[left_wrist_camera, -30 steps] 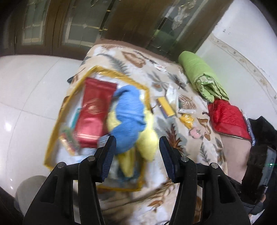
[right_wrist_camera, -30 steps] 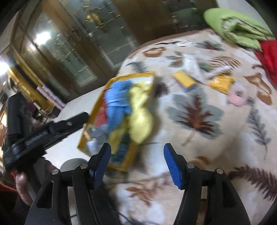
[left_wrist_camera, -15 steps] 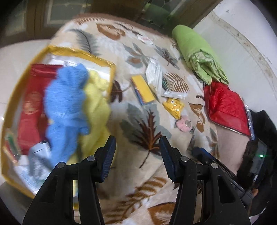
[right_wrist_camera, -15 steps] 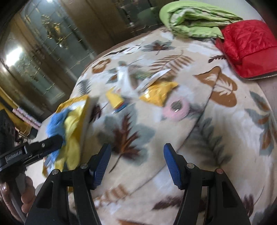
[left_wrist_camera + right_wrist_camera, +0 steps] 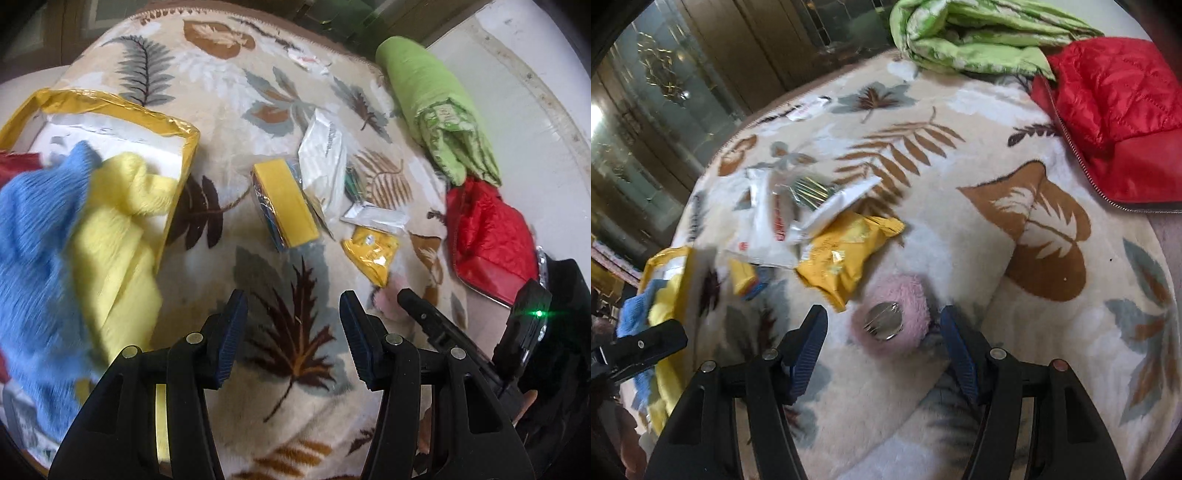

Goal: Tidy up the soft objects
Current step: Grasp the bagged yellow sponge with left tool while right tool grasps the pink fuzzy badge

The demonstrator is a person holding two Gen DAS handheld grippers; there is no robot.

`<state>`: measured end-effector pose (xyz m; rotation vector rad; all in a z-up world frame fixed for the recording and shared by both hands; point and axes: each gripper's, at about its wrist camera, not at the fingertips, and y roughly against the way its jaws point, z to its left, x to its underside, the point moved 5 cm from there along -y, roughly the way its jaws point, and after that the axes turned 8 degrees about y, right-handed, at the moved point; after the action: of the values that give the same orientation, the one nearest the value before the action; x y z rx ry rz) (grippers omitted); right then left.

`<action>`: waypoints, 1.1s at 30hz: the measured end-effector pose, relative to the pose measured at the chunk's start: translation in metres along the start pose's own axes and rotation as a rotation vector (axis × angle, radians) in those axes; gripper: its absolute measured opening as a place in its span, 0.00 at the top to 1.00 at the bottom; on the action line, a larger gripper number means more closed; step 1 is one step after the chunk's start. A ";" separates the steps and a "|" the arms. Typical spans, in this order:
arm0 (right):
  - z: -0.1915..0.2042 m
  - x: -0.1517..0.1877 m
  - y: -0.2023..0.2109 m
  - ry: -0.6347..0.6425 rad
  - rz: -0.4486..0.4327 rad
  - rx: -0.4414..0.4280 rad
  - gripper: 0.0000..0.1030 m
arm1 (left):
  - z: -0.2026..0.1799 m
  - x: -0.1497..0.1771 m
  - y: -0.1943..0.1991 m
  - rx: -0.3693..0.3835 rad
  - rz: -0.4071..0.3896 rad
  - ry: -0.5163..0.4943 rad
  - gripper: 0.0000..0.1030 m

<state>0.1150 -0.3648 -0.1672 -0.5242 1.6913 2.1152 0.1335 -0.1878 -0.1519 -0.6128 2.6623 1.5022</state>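
Straddling pink fluffy ring (image 5: 892, 321), right gripper (image 5: 882, 347) gapes, apparently untouching; left gripper (image 5: 293, 332) agape, empty.

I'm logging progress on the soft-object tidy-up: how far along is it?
Done: a blue cloth and a yellow cloth lie in the yellow-edged bag. In hand: nothing; the right hand-held gripper is open around the pink fluffy piece, the left hand-held gripper open over bare blanket. Left: that piece, possibly the green bundle and red quilted item.

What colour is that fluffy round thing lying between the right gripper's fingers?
Pale pink, with a shiny silver disc in its middle. The fluffy round thing shows best in the right wrist view.
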 end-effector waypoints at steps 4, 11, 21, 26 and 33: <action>0.000 0.006 -0.011 -0.007 0.020 0.040 0.39 | -0.003 -0.015 -0.021 -0.018 0.019 0.013 0.50; -0.002 0.012 -0.010 -0.041 0.009 0.063 0.57 | -0.011 -0.042 -0.060 -0.136 0.031 -0.018 0.50; 0.004 0.011 -0.012 -0.021 0.027 0.091 0.66 | -0.013 -0.052 -0.075 -0.174 -0.034 -0.058 0.50; 0.008 0.015 -0.007 -0.021 0.031 0.060 0.68 | -0.003 -0.048 -0.067 -0.133 -0.028 -0.067 0.70; 0.018 0.026 -0.003 -0.016 0.032 0.043 0.69 | 0.010 -0.016 -0.044 -0.097 0.009 -0.095 0.76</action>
<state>0.0930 -0.3449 -0.1792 -0.4697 1.7431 2.0950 0.1622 -0.1942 -0.1902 -0.5202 2.5389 1.6273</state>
